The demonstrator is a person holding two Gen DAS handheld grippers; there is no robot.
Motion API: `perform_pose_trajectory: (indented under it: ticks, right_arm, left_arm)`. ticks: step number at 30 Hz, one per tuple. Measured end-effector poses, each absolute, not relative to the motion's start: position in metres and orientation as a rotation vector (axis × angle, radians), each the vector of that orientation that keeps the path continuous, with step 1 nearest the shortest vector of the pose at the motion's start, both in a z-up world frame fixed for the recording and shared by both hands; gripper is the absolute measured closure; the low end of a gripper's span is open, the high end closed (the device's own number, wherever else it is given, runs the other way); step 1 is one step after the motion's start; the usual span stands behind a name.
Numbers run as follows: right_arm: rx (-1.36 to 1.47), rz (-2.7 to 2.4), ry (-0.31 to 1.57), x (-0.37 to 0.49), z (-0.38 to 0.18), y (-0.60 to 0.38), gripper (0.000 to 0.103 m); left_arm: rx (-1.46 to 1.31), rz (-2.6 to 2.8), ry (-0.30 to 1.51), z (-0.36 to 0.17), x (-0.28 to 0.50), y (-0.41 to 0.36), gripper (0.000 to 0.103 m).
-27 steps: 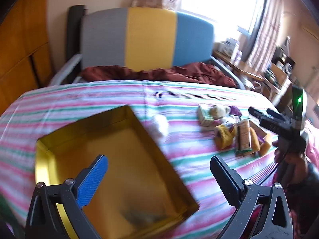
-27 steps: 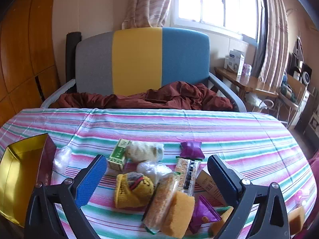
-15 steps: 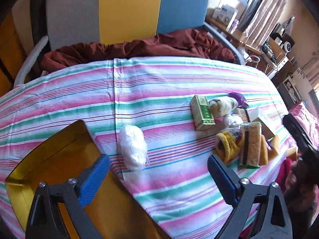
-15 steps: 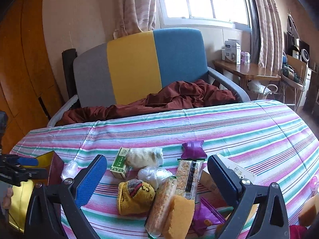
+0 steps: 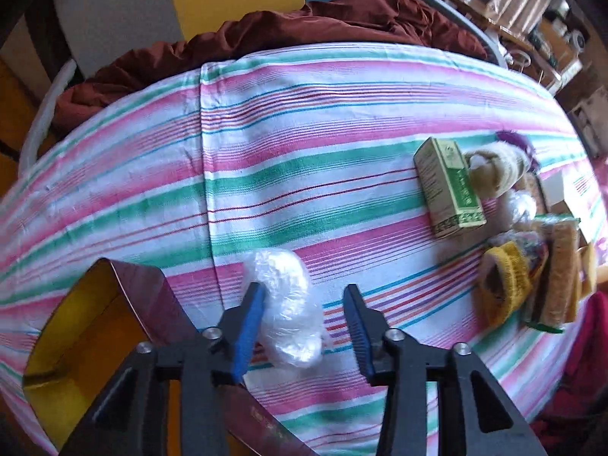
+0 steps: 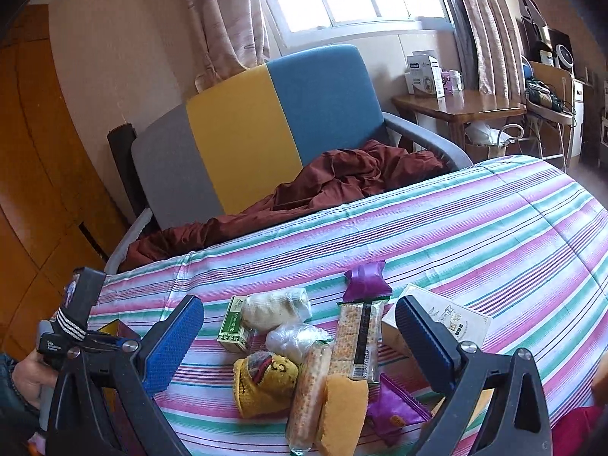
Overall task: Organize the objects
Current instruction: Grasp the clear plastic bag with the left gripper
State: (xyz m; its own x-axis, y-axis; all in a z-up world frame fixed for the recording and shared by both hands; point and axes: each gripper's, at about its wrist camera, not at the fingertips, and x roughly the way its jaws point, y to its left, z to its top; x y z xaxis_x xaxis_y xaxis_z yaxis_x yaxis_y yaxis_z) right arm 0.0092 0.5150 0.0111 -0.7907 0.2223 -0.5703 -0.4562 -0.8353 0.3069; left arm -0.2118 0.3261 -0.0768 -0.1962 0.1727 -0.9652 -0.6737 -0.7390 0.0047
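Note:
My left gripper (image 5: 302, 326) has its jaws half closed around a clear plastic bag of white stuff (image 5: 287, 304) lying on the striped cloth; the left pad touches it, the right pad stands apart. A gold-lined open box (image 5: 87, 338) lies just left of it. My right gripper (image 6: 300, 342) is open and empty above a heap: a green box (image 6: 232, 326), a yellow knit toy (image 6: 262, 380), a second clear bag (image 6: 294, 340), snack bars (image 6: 359, 336), a sponge (image 6: 342, 410), purple wrappers (image 6: 366, 281) and a white carton (image 6: 452, 317).
The heap also shows at the right of the left wrist view, with the green box (image 5: 448, 186) nearest. A sofa chair (image 6: 266, 129) with a maroon blanket (image 6: 334, 186) stands behind the table. A wooden desk (image 6: 459, 106) stands at the far right.
My left gripper has swung from over the gold box to the clear bag, dropped toward it, and narrowed its jaws around it. The right gripper's view has tilted; it stays open.

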Motion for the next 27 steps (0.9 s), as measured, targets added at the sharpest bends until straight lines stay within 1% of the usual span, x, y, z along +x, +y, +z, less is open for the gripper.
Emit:
perform_pose_trajectory:
  ticks: [2,3,5,6,7,10,12,17,19,21,24,26,27]
  right_arm:
    - [-0.732,2.571,0.637,0.012,0.011,0.521,0.000]
    - [-0.719,2.561,0.661,0.014,0.011,0.525,0.000]
    - [-0.698,2.526,0.718,0.020,0.010,0.536,0.001]
    - [-0.698,2.506,0.750,0.022,0.008,0.542,0.002]
    - [-0.703,2.479,0.793,0.025,0.005,0.550,0.006]
    - [-0.752,2.425,0.942,0.027,-0.008,0.568,0.013]
    - [-0.786,2.397,1.011,0.026,-0.016,0.574,0.015]
    - [-0.830,2.366,1.023,0.024,-0.024,0.574,0.016]
    - [-0.843,2.368,1.011,0.024,-0.025,0.571,0.016]
    - [-0.858,2.371,1.010,0.023,-0.026,0.569,0.016]
    - [-0.871,2.381,1.014,0.020,-0.026,0.568,0.016]
    - [-0.874,2.385,1.027,0.019,-0.027,0.569,0.016]
    - [-0.878,2.383,1.036,0.019,-0.027,0.569,0.016]
  left_arm:
    - [-1.485,2.004,0.603,-0.075,-0.209,0.325,0.073]
    - [-1.468,2.019,0.588,-0.072,-0.207,0.322,0.079]
    - [-1.427,2.046,0.554,-0.065,-0.200,0.316,0.084]
    - [-1.398,2.054,0.545,-0.062,-0.194,0.314,0.091]
    - [-1.359,2.061,0.543,-0.057,-0.185,0.313,0.096]
    - [-1.273,2.055,0.529,-0.044,-0.155,0.310,0.097]
    - [-1.236,2.020,0.493,-0.039,-0.133,0.312,0.098]
    - [-1.185,1.935,0.448,-0.034,-0.091,0.326,0.097]
    - [-1.192,1.958,0.438,-0.026,-0.101,0.322,0.097]
    - [-1.213,2.002,0.428,-0.019,-0.131,0.313,0.096]
    - [-1.290,2.031,0.441,-0.020,-0.175,0.302,0.091]
    - [-1.334,2.049,0.467,-0.024,-0.191,0.297,0.081]
    - [-1.364,2.053,0.469,-0.027,-0.198,0.294,0.072]
